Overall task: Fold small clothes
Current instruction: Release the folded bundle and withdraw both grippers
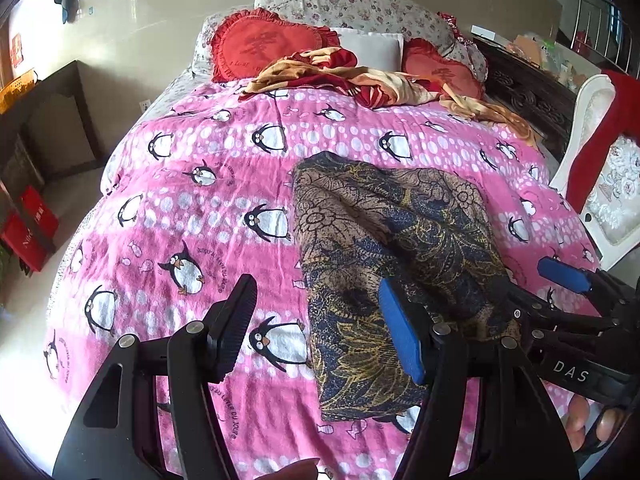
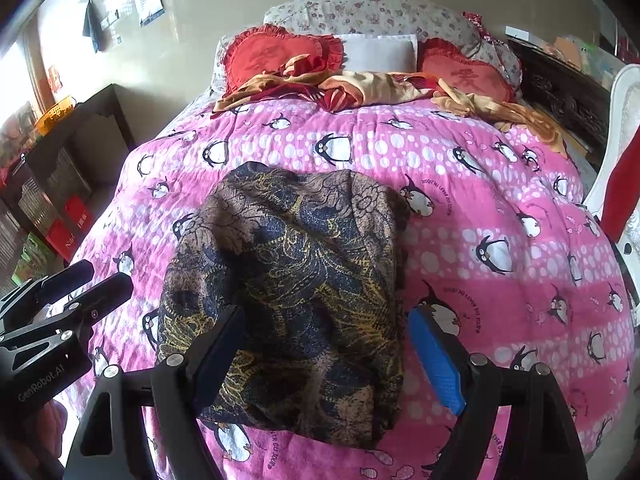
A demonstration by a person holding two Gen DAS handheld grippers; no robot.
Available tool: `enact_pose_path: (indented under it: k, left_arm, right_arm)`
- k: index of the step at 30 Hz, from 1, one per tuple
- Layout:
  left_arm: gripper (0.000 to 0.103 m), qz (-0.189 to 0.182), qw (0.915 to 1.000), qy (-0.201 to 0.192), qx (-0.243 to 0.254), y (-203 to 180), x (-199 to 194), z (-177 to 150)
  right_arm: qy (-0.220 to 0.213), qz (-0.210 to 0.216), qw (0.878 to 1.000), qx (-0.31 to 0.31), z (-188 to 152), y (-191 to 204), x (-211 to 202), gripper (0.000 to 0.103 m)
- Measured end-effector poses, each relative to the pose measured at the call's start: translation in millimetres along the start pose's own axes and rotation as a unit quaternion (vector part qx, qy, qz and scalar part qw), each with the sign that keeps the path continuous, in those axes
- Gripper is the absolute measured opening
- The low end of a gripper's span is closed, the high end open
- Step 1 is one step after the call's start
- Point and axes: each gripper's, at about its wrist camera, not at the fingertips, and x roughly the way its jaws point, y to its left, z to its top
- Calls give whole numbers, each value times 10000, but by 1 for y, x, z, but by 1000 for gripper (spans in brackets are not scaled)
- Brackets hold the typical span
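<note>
Garment [image 2: 296, 280] folded, paisley (navy-gold)

We count one folded patterned garment [image 2: 296, 280] on one pink penguin blanket [image 2: 500, 184]. At the head of the bed we see two red heart cushions [image 2: 264, 56], one white pillow [image 2: 378, 52] and one crumpled orange-red cloth [image 2: 360, 84]. Two grippers show, left gripper [image 1: 320, 328] and right gripper [image 2: 328, 356].
</note>
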Motion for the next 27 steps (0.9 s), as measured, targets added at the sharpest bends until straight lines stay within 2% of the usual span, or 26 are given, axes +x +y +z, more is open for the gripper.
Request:
enact_pose_path:
  k: [27]
  left_arm:
    - [64, 21, 9999, 103, -38, 3, 11, -4]
  right_arm:
    - [206, 36, 9998, 11, -2, 3, 16, 82]
